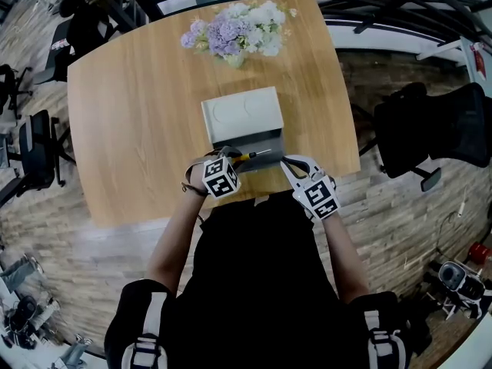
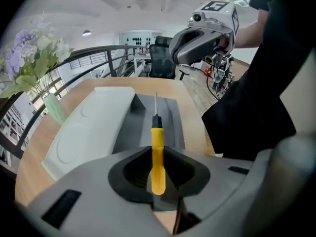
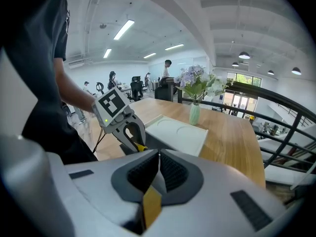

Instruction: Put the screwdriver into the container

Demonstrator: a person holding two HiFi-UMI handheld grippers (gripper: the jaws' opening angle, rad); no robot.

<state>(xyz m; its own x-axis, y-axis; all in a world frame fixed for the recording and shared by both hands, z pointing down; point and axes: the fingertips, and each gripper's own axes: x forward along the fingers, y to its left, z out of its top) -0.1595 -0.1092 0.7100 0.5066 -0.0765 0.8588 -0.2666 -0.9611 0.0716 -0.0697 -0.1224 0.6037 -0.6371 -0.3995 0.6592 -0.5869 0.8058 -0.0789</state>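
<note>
Here, a yellow-handled screwdriver (image 2: 157,158) is shown clamped by its handle between the dark pads of the left gripper (image 1: 232,157). Its thin metal shaft is pointed forward over the grey open part of the container (image 2: 129,125). The handle is held at the container's near edge. Whether the tip touches the grey floor cannot be told.

The container's white lid (image 1: 241,112), marked with two shallow circles, is seen covering the far part of the box, so that only the near strip is left uncovered. In the head view the tool is laid crosswise over that strip, with its shaft turned toward the person's right.

The right gripper (image 3: 159,158) is pictured with its ribbed pads pressed together and nothing caught between them. It is held just beside the container's near right corner, close to the screwdriver's tip but apart from it. Each gripper's marker cube is visible from the head camera, with a forearm behind it.

The container is set near the middle of a light wooden table (image 1: 127,129). A pale green vase of lilac and white flowers (image 1: 238,31) is placed behind it, near the far edge. A black office chair (image 1: 430,133) is seen on the plank floor to the right of the table.
</note>
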